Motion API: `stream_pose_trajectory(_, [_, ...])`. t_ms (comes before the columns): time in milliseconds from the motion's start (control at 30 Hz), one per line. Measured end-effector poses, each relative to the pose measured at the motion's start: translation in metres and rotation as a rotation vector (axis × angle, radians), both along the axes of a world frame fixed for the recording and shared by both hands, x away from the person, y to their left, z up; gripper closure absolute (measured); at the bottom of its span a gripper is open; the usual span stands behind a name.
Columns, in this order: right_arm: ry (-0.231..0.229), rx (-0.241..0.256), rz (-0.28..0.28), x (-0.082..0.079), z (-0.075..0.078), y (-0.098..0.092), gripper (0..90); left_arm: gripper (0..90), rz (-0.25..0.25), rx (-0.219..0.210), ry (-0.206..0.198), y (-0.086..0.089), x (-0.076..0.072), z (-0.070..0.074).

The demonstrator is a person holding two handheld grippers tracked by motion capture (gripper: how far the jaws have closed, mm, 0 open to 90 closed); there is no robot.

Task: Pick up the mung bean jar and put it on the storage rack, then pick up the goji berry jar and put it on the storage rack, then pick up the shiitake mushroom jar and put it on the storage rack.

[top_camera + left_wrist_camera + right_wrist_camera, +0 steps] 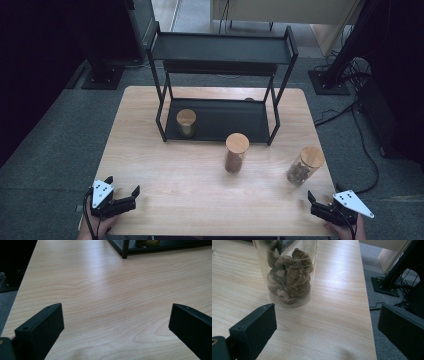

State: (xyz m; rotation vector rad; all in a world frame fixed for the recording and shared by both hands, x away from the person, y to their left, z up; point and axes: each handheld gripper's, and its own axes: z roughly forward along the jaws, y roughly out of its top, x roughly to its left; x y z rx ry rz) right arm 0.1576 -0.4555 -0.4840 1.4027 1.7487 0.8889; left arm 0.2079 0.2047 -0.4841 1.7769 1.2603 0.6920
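Two grippers, left [122,190] and right [313,200], released; lumpy-filled jar [288,272] on counter [175,170] at right gripper's 11 o'clock.

jar [288,272] top cut off, contents unidentifiable

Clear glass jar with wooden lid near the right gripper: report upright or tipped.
Upright: the clear glass jar stands on its base, wooden lid on top.

3 lidded jars [236,152], black rack [220,52], wooden table [165,175].
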Motion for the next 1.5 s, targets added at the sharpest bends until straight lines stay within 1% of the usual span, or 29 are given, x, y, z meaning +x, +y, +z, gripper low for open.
stream_pose_trajectory(133, [-0.002,-0.002,-0.001,0.0,0.0,0.0,1.8,0.0,0.002,-0.015,0.002,0.004,-0.001,0.0])
stream_pose_trajectory(200, [-0.003,-0.001,-0.003,0.0,0.0,0.0,1.7,0.1,-0.008,-0.003,-0.002,0.003,-0.001,0.0])
stream_pose_trajectory(300, [-0.005,0.003,-0.003,0.0,0.0,0.0,1.7,0.1,-0.025,0.03,0.0,0.002,-0.002,0.0])
stream_pose_trajectory(333, [-0.006,0.004,-0.003,-0.001,0.0,-0.001,1.8,0.0,-0.026,0.031,0.0,0.002,-0.003,0.0])
stream_pose_trajectory(433, [-0.005,0.003,-0.001,-0.001,0.0,0.0,1.8,0.0,-0.036,0.025,0.003,0.005,-0.005,0.0])
stream_pose_trajectory(500, [-0.005,0.0,-0.001,-0.001,0.0,0.0,1.8,0.1,-0.032,0.029,0.0,0.008,-0.006,0.0])
stream_pose_trajectory(600, [-0.005,-0.001,0.0,-0.001,0.0,0.0,1.8,0.0,-0.019,0.021,0.002,0.013,-0.006,0.0])
stream_pose_trajectory(700, [-0.004,0.0,0.0,-0.001,0.0,0.0,1.8,0.0,-0.025,0.013,0.002,0.016,-0.007,0.0])
stream_pose_trajectory(767, [-0.004,-0.002,-0.001,-0.001,0.0,0.0,1.8,0.1,-0.036,0.025,0.002,0.018,-0.007,0.0])
stream_pose_trajectory(933, [-0.005,-0.002,-0.001,-0.001,0.0,0.0,1.8,0.0,-0.033,0.027,0.001,0.024,-0.01,0.0])
stream_pose_trajectory(1033, [-0.006,-0.003,-0.001,-0.001,0.0,0.0,1.8,0.0,-0.03,0.014,0.004,0.027,-0.01,0.0])
stream_pose_trajectory(1067, [-0.006,-0.004,-0.001,-0.001,0.0,0.0,1.8,0.1,-0.03,0.011,0.007,0.027,-0.009,0.0])
stream_pose_trajectory(1233, [-0.007,-0.009,0.003,-0.001,0.0,0.002,1.8,0.1,-0.041,0.02,0.021,0.025,-0.008,0.0])
stream_pose_trajectory(1300, [-0.006,-0.009,-0.005,-0.001,0.0,0.003,1.8,0.1,-0.047,0.024,0.023,0.024,-0.008,0.0])
stream_pose_trajectory(1400, [-0.002,-0.018,-0.006,-0.002,0.001,0.007,1.7,0.1,-0.046,0.02,0.027,0.025,-0.007,0.0])
stream_pose_trajectory(1433, [0.0,-0.003,-0.004,-0.002,0.002,0.008,1.7,0.1,-0.047,0.019,0.027,0.025,-0.007,0.0])
stream_pose_trajectory(1467, [0.0,0.026,0.003,-0.003,0.002,0.01,1.7,0.1,-0.047,0.016,0.028,0.025,-0.007,0.0])
stream_pose_trajectory(1500, [0.001,0.028,0.009,-0.004,0.003,0.013,1.7,0.1,-0.049,0.016,0.029,0.025,-0.007,0.0])
